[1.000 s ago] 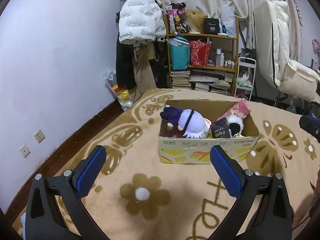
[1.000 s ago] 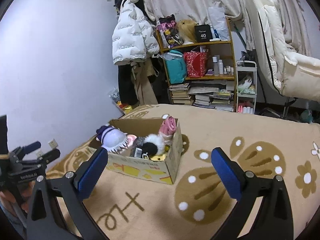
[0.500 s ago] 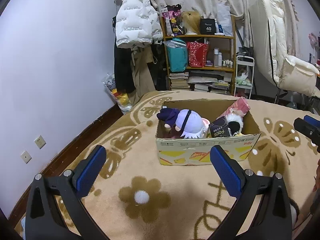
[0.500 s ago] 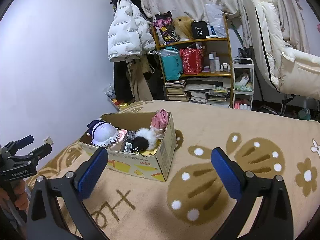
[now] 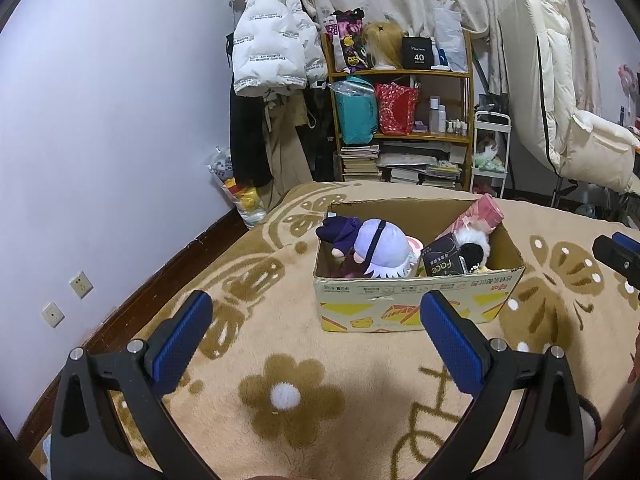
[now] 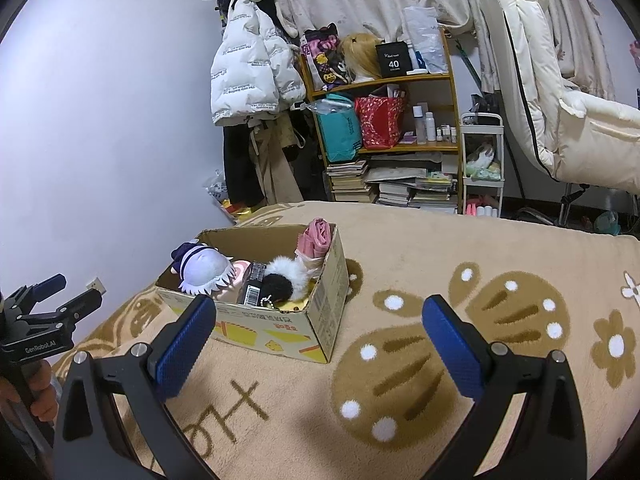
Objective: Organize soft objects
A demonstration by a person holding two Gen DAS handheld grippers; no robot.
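Evidently the soft toys, among them a purple-capped plush doll [image 5: 376,246], were kept together in a cardboard box [image 5: 416,300] on the far blanket [image 5: 280,360]. Both the left gripper [image 5: 316,340] and right gripper [image 6: 320,344] were held spread and empty near it, presumably readied for a reach.

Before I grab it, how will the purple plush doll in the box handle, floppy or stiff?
The doll looks stuffed and rounded, so it will probably squash between the pads and feel light. Its dark hat end hangs over the side, so that part may flop. It lies on top of the other things in the box, so it should lift freely.
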